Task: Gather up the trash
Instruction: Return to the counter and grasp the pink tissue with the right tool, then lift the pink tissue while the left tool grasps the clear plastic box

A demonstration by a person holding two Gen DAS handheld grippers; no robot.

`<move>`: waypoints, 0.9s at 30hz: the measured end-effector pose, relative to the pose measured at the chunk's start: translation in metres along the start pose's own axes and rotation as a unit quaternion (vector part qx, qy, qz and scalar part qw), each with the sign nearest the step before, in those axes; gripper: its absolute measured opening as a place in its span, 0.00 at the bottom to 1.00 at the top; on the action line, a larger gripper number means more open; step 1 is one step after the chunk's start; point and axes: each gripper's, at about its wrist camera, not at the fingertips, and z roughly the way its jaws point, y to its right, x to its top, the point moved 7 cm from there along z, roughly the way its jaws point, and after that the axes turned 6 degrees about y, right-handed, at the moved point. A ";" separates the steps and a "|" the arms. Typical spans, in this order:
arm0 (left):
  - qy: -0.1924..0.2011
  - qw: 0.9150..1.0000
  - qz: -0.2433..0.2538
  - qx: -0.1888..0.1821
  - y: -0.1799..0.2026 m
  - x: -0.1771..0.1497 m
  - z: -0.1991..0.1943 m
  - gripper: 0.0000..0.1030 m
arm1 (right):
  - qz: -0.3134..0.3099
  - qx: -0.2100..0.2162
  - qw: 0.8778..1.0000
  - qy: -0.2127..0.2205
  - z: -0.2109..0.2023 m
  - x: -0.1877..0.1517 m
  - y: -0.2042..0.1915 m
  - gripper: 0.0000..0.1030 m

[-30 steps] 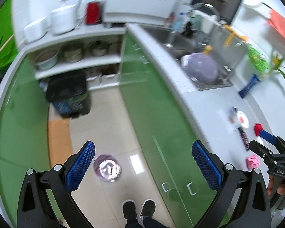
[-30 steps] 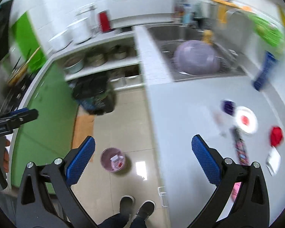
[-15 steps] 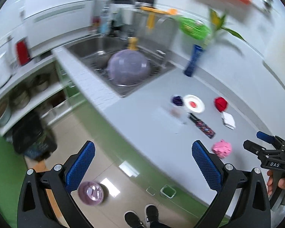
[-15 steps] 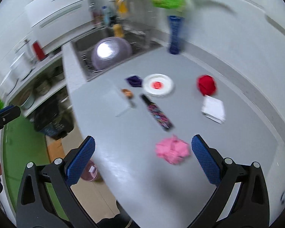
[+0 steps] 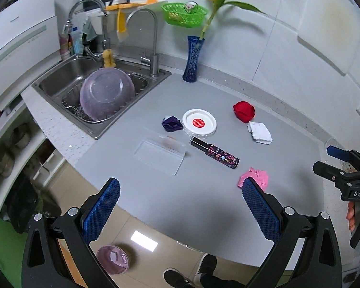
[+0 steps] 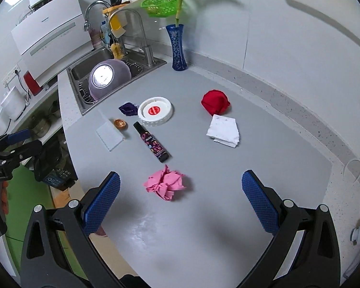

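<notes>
Trash lies on the grey counter [image 6: 204, 216]: a crumpled pink paper [image 6: 166, 183] [image 5: 255, 177], a red wad [image 6: 214, 102] [image 5: 243, 111], a folded white tissue [image 6: 224, 130] [image 5: 259, 132], a purple wad [image 6: 128, 108] [image 5: 171, 123], a white lid [image 6: 156, 111] [image 5: 199, 122], a dark patterned tube [image 6: 152, 142] [image 5: 214, 153] and a clear plastic tray [image 5: 159, 154] [image 6: 109, 134]. My right gripper [image 6: 178, 204] hangs open just short of the pink paper. My left gripper [image 5: 180, 207] is open and empty over the counter's front edge. A pink bin [image 5: 112, 259] stands on the floor below.
A sink [image 5: 67, 81] with an upturned purple bowl [image 5: 106, 96] lies at the back left, a blue vase [image 5: 193, 58] with a plant by the wall. A small copper cup [image 6: 120, 123] stands beside the clear tray. The person's shoes [image 5: 192, 273] show on the floor.
Both grippers swung from the floor and cabinets round to the counter and came closer to the trash. Both stayed open.
</notes>
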 end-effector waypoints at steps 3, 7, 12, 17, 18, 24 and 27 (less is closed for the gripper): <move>-0.010 1.000 0.000 0.002 0.002 0.002 0.012 0.95 | -0.008 0.005 1.000 -0.019 0.015 -0.006 0.002 0.97; -0.023 1.000 -0.001 0.003 0.005 0.005 0.031 0.95 | -0.024 0.021 0.998 -0.056 0.048 -0.016 -0.002 0.97; -0.037 0.999 -0.013 0.009 0.002 0.004 0.049 0.95 | -0.068 0.044 0.991 -0.103 0.093 -0.028 -0.019 0.97; -0.047 0.999 -0.024 0.015 -0.003 0.003 0.059 0.95 | -0.108 0.061 0.981 -0.152 0.135 -0.044 -0.031 0.96; -0.048 0.998 -0.028 0.016 -0.004 0.002 0.060 0.95 | -0.111 0.062 0.979 -0.159 0.139 -0.048 -0.033 0.96; -0.056 0.997 -0.052 0.016 -0.013 -0.001 0.068 0.95 | -0.124 0.076 0.970 -0.195 0.155 -0.063 -0.037 0.58; -0.058 0.996 -0.065 0.013 -0.015 -0.002 0.073 0.95 | -0.133 0.080 0.969 -0.194 0.151 -0.063 -0.039 0.41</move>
